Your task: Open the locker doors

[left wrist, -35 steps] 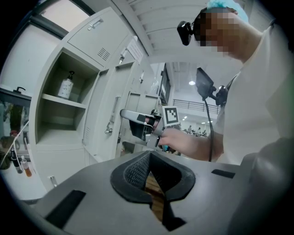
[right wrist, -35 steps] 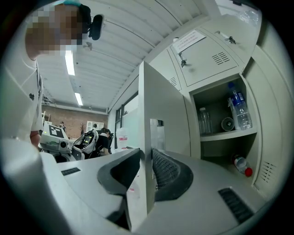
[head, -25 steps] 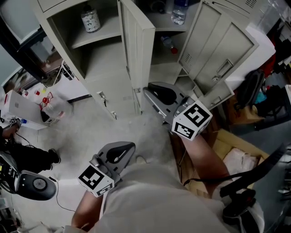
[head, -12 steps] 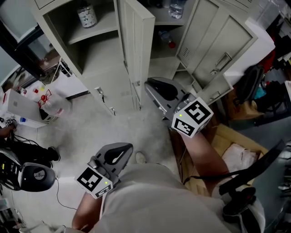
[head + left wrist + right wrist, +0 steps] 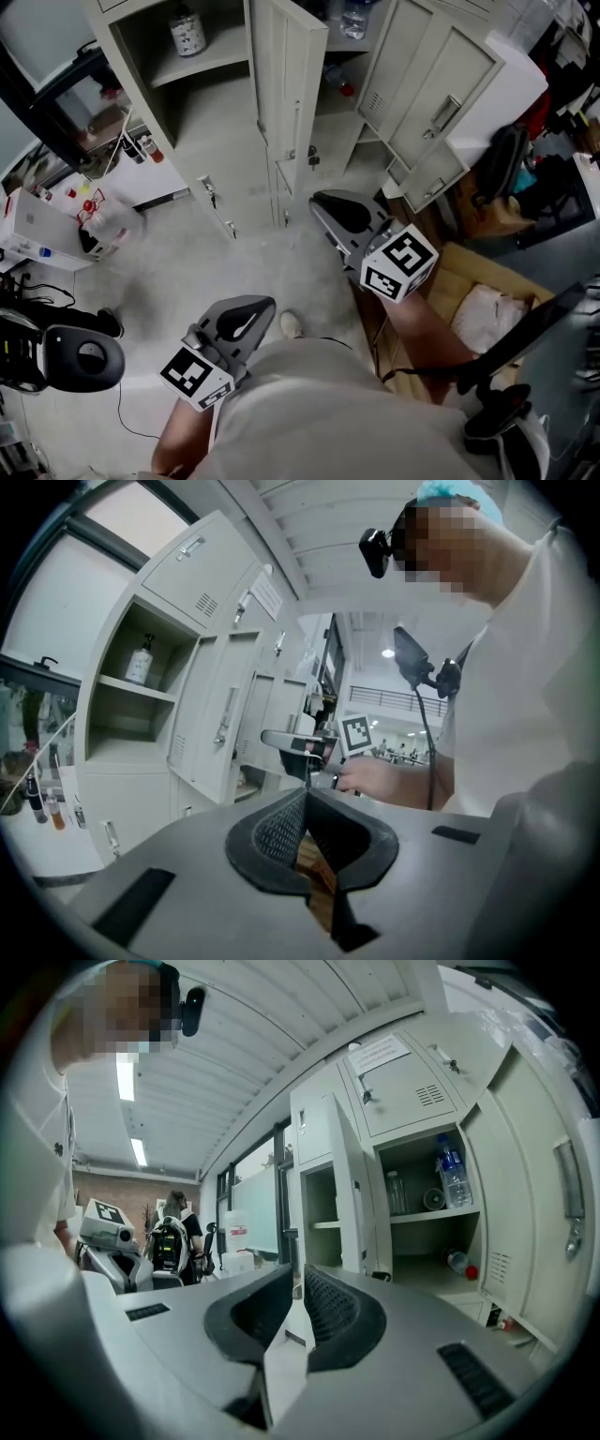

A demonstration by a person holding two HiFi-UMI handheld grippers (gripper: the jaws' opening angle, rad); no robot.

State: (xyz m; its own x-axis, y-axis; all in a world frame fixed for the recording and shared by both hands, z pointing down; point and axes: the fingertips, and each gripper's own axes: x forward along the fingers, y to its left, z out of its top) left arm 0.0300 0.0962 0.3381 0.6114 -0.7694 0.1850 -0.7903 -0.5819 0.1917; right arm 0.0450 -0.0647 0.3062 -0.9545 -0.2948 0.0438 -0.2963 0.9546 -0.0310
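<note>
Locker doors [image 5: 281, 103]: far, swung wide open up top | Left gripper [image 5: 302, 803]: near, jaws together, holding nothing | Right gripper [image 5: 292, 1283]: jaws closing, thin gap, nothing inside | Risk: could bump the open door's edge and swing it back shut

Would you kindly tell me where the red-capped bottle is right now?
The red-capped bottle lies on its side in the right-hand open locker, top centre of the head view, below the shelf holding the upright water bottle.
</note>
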